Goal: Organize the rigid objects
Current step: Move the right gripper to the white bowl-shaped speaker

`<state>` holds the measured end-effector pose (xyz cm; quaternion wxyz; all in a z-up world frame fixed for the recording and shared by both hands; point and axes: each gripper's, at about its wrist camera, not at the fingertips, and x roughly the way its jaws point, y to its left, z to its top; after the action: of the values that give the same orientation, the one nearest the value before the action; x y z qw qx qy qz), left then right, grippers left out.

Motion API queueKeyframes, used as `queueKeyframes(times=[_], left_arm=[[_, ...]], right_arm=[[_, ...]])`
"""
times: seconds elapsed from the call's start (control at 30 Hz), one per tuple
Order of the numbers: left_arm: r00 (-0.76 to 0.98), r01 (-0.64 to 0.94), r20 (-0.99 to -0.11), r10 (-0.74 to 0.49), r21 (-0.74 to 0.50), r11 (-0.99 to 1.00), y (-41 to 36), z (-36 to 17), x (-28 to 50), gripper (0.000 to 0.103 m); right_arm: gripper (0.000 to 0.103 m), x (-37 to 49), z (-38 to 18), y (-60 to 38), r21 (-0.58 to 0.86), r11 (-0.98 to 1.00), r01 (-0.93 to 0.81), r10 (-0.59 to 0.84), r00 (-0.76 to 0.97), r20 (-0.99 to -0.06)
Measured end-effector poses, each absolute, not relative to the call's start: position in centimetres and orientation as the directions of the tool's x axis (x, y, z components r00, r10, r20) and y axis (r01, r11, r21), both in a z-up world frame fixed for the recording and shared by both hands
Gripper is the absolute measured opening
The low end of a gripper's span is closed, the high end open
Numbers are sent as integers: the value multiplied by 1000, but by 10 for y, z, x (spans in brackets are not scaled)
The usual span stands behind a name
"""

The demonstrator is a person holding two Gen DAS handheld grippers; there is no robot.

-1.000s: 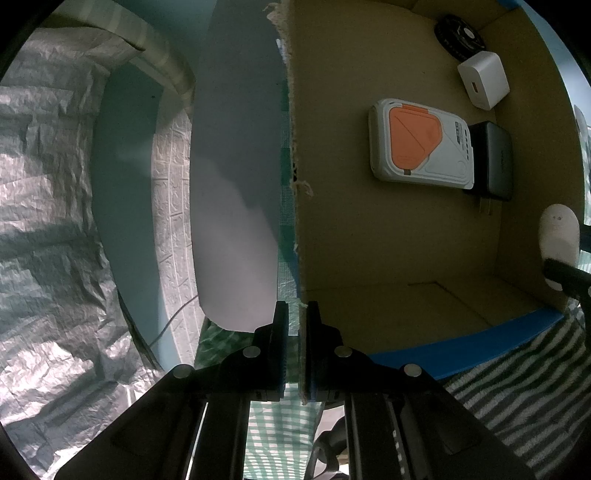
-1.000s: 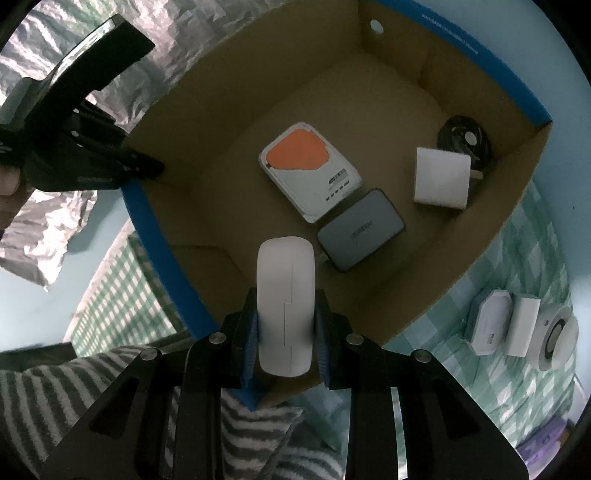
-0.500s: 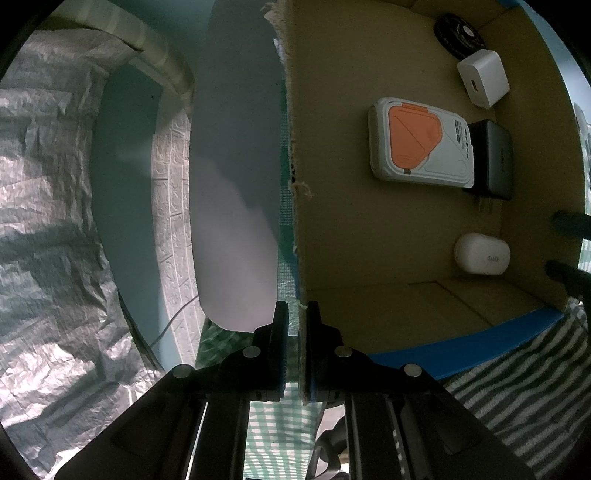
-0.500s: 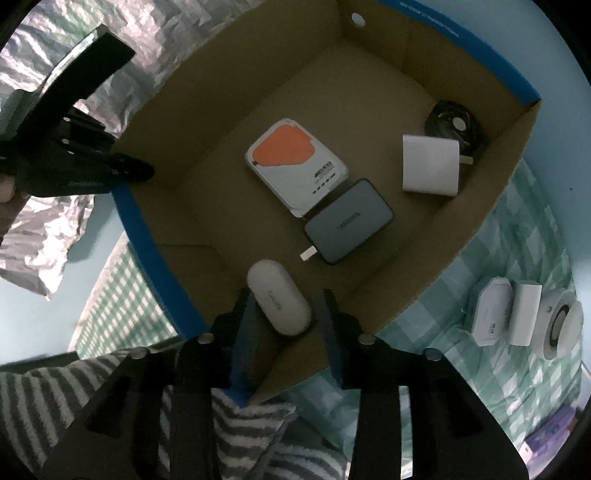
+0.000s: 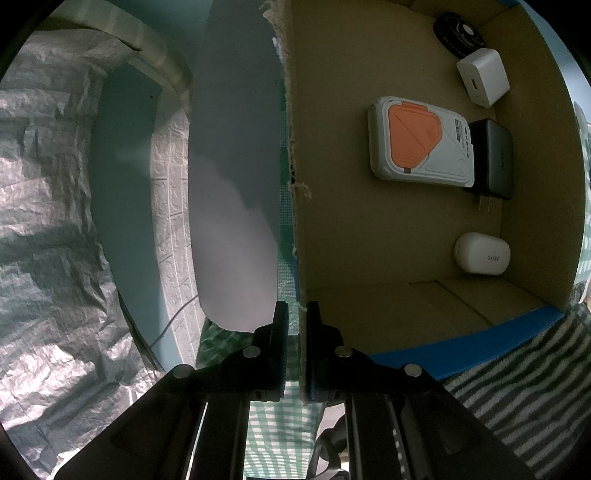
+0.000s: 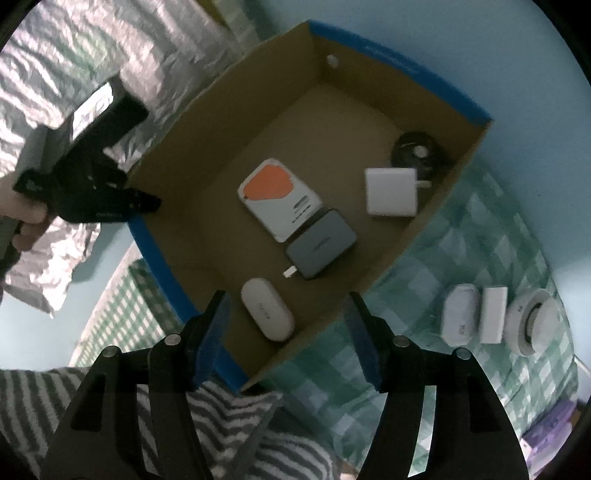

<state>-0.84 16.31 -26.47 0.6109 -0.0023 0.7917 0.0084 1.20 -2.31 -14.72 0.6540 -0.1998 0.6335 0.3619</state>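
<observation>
A cardboard box with blue outer sides holds several devices: a white oval case, a white and orange device, a grey charger, a white cube charger and a black round item. My left gripper is shut on the box's side wall. My right gripper is open and empty above the box's near corner, over the oval case.
On the green checked cloth right of the box stand a white octagonal device, a white block and a white round device. Crinkled silver foil lies to the left. A striped towel lies near me.
My right gripper opened and let the white oval case go onto the box floor, then pulled up and back. The left gripper kept its hold on the box wall.
</observation>
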Motion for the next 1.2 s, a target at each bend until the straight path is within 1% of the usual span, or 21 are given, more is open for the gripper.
queueKeyframes(times=[0.07, 0.13, 0.5, 0.73, 0.8, 1.0, 1.2], left_arm=[[-255, -12, -967, 8, 11, 1000, 162, -265, -8, 9], [-255, -13, -967, 7, 11, 1000, 163, -265, -8, 9], [-260, -12, -965, 9, 12, 1000, 163, -265, -9, 9], [-262, -11, -965, 10, 14, 1000, 165, -266, -11, 9], [-262, -14, -965, 9, 13, 1000, 165, -266, -11, 9], [-262, -22, -965, 9, 15, 1000, 167, -265, -12, 9], [-264, -33, -965, 7, 16, 999, 168, -266, -11, 9]], right_arm=[[69, 19, -141, -32, 195, 675, -711, 229, -50, -972], [69, 24, -137, -39, 190, 693, -696, 231, -35, -972], [70, 72, -121, -101, 178, 806, -565, 234, 27, -972], [71, 102, -115, -140, 112, 865, -489, 176, 86, -981], [73, 114, -118, -153, 70, 886, -458, 133, 106, -985], [73, 140, -140, -191, 43, 932, -360, 79, 86, -993], [73, 156, -170, -209, -8, 947, -322, 15, 69, -997]])
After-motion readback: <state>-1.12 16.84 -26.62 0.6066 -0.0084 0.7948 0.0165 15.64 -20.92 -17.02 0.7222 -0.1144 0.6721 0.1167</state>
